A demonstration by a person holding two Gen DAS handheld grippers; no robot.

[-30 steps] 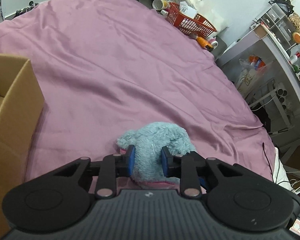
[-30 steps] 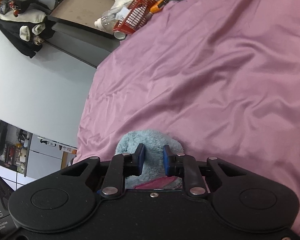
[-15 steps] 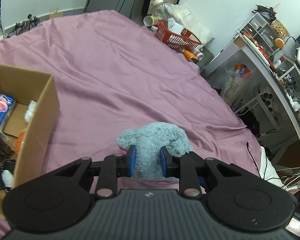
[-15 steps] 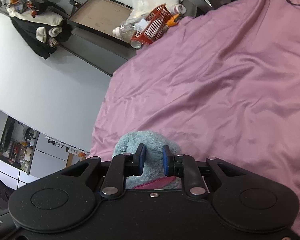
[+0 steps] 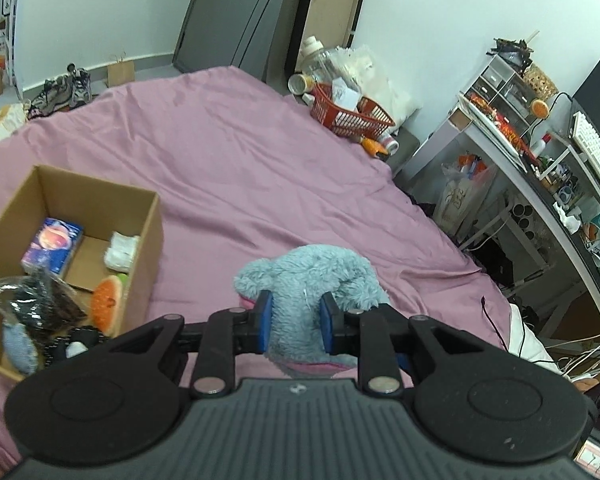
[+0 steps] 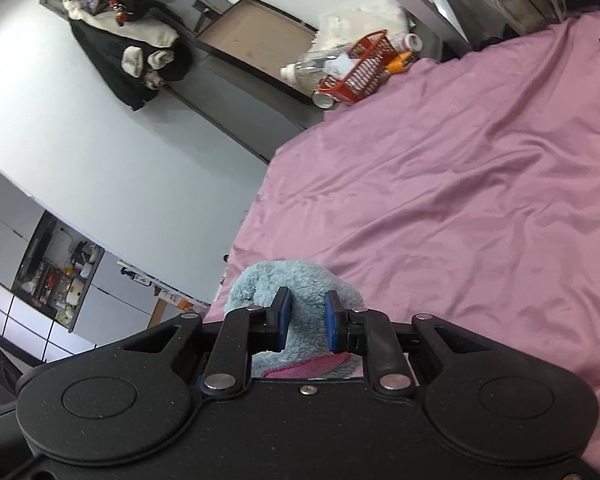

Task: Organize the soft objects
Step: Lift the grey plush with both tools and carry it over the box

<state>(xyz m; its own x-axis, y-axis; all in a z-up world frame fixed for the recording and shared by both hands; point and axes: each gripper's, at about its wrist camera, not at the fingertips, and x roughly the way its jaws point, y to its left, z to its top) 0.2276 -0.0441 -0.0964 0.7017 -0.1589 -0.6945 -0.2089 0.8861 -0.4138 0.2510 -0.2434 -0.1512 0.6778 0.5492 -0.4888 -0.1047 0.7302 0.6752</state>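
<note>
You are holding the fuzzy blue toy (image 5: 306,296) up, just right of the cardboard box (image 5: 148,232).

Your left gripper (image 5: 296,322) and right gripper (image 6: 306,322) both squeeze it. Pull them apart and the toy could stretch or slip onto the pink bed cover (image 5: 240,160) beside the box.

Both wrist views over bedspread (image 5: 260,184)

a wide stretch of pink bed sheet (image 5: 260,168) lies bare ahead, open for passing. at the left an open cardboard box (image 5: 144,248) stands on the bed, its upright walls in the way and its floor crowded with items. a red basket (image 5: 352,120) and bottles crowd the far edge. a cluttered desk (image 5: 512,168) lines the right side.
</note>
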